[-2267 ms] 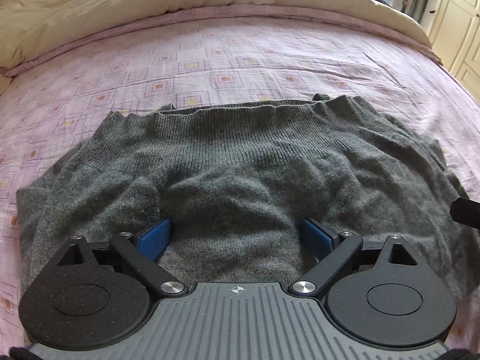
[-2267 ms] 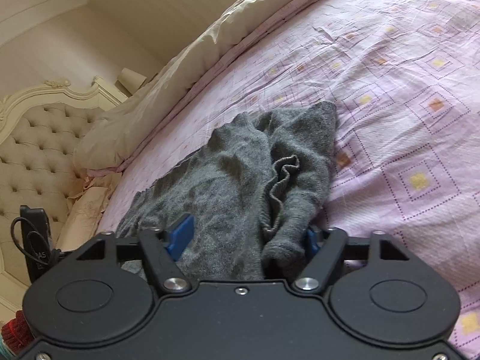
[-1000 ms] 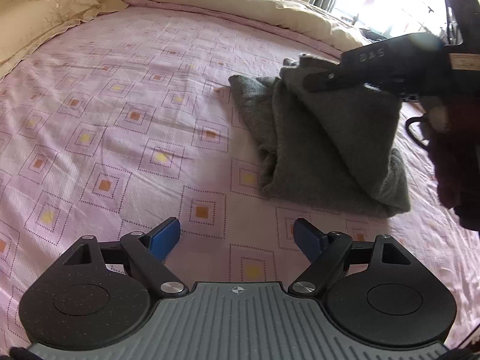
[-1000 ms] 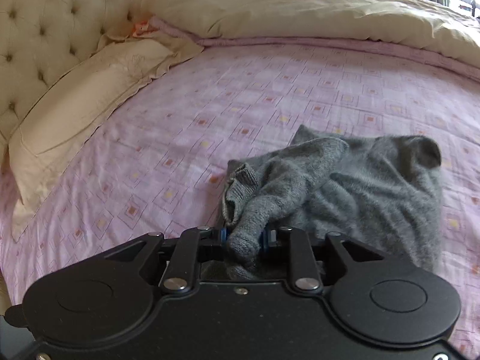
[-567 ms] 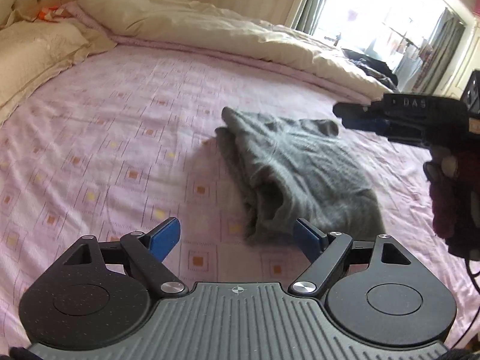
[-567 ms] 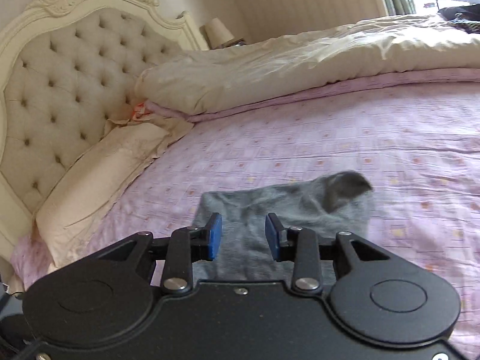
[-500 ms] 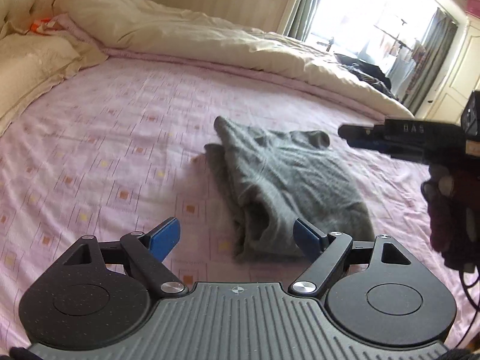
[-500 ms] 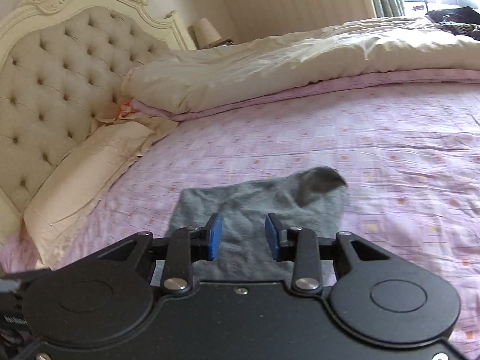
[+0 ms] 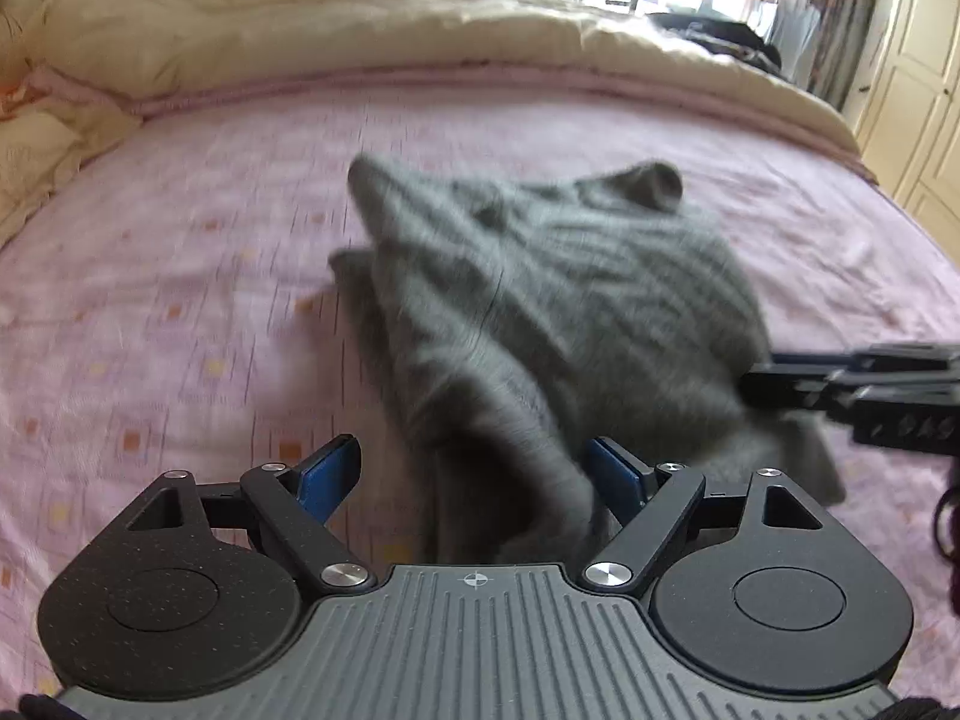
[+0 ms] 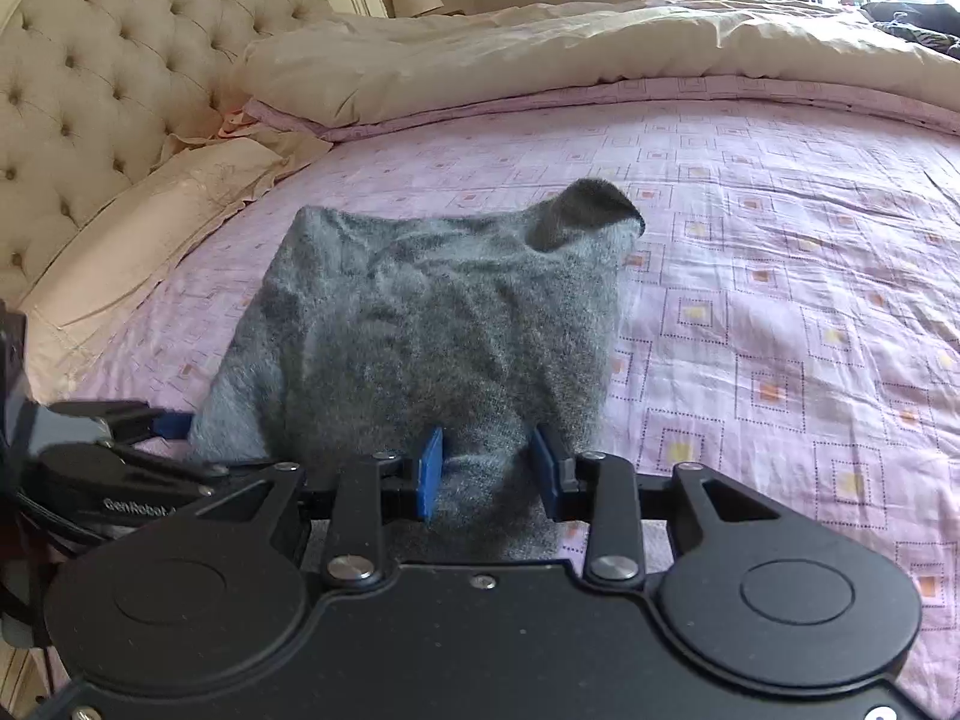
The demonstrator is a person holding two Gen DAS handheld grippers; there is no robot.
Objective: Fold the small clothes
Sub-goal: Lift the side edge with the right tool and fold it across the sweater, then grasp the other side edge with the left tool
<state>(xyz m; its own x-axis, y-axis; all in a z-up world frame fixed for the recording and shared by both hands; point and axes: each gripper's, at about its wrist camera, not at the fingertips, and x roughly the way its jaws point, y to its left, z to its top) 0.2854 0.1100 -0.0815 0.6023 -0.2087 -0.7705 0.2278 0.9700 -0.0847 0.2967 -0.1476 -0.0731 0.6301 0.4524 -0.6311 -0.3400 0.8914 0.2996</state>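
A grey knit sweater (image 9: 558,300) lies folded in a bundle on the pink patterned bed sheet (image 9: 180,300). My left gripper (image 9: 474,474) is open, its blue fingers astride the near left corner of the bundle. My right gripper (image 10: 489,468) is open a moderate width, with the bundle's near edge (image 10: 444,348) between its blue fingers. The right gripper also shows at the right edge of the left wrist view (image 9: 852,390). The left gripper shows at the left edge of the right wrist view (image 10: 132,420). A sleeve end (image 10: 585,204) sticks up at the far corner.
A cream duvet (image 9: 360,36) is piled along the far side of the bed. A tufted headboard (image 10: 90,60) and cream pillows (image 10: 150,222) are at the left. Wardrobe doors (image 9: 918,90) stand at the right.
Both grippers have come down close to the near edge of the sweater, which now sits between their fingers. The right gripper's fingers have opened a little wider.
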